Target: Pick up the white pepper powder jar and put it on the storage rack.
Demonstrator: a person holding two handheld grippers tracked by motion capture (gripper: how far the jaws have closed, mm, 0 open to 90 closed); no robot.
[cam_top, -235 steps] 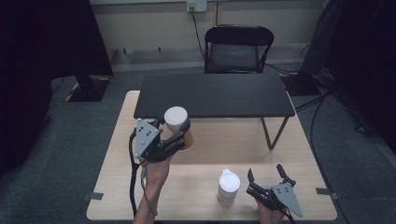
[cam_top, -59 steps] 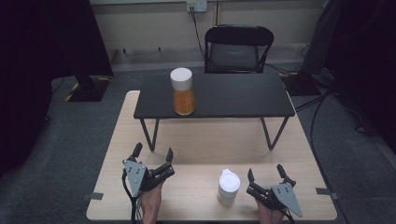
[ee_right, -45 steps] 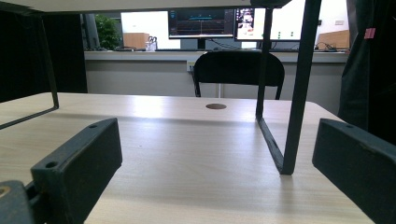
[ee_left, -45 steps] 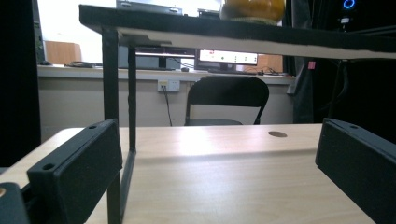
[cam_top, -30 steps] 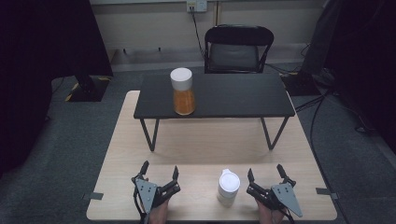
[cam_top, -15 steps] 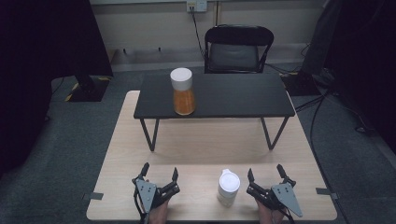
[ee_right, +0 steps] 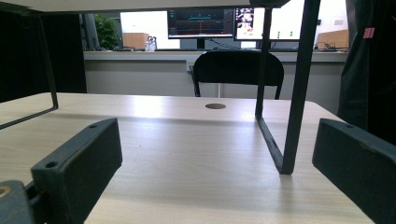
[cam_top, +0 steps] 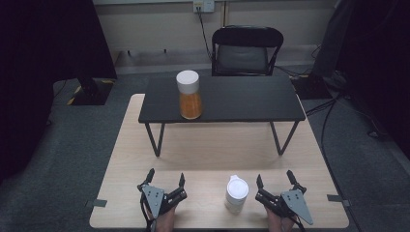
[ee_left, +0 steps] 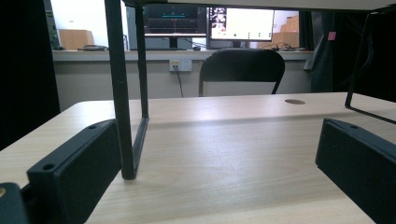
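Pale wood table (cam_top: 212,150), grain running across, near edge at the bottom of the high view. Left gripper (cam_top: 165,180) rests low on that near edge, jaws spread wide, nothing between them; grey plate on top, hand behind it. Its own view confirms: both black jaws far apart at the frame's sides, bare wood between. Right gripper (cam_top: 273,180) sits at the near right, jaws likewise wide apart and empty; right gripper view shows the same gap over bare wood.

White-lidded container (cam_top: 237,194) stands upright on the wood between the two grippers, nearer the right one, touching neither.

Farther out: small black raised table (cam_top: 241,99) standing on the wood top, thin black legs (ee_left: 122,93). In the left gripper view one leg frame stands just ahead of the left jaw; in the right gripper view a leg frame (ee_right: 292,88) stands ahead toward the right jaw.

Jar with orange contents and white lid (cam_top: 189,94) upright on the black table's left part, near its front edge.

Beyond: black chair (cam_top: 247,50) against the far side, grey carpet (cam_top: 96,130), wall socket (cam_top: 203,6). Gripper views show monitors (ee_left: 208,19) on a counter behind the chair.
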